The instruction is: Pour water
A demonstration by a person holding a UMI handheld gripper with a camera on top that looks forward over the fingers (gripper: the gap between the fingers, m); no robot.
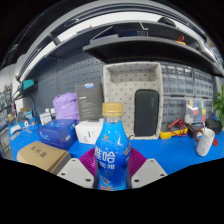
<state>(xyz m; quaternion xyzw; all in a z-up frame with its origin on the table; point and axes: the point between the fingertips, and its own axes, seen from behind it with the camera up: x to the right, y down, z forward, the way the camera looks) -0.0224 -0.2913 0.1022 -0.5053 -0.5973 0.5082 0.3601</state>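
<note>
My gripper (112,172) is clamped on the upright blue water bottle (112,150), cap at 12 o'clock, no cup visible ahead.

Around you — clutter on a blue table (165,152), shelving behind.

Nearest on your left you have a brown cardboard box (42,156); beyond it a blue box (57,132), then a white box (89,130) further in. Behind those stands a purple bag (66,105). Straight ahead, a pale basket (132,98) sits upright against the pegboard wall (50,80), with a dark flat panel (146,112) leaning in front of it. Off to your right — a small white bottle (205,141) and a green plant (219,105).
</note>
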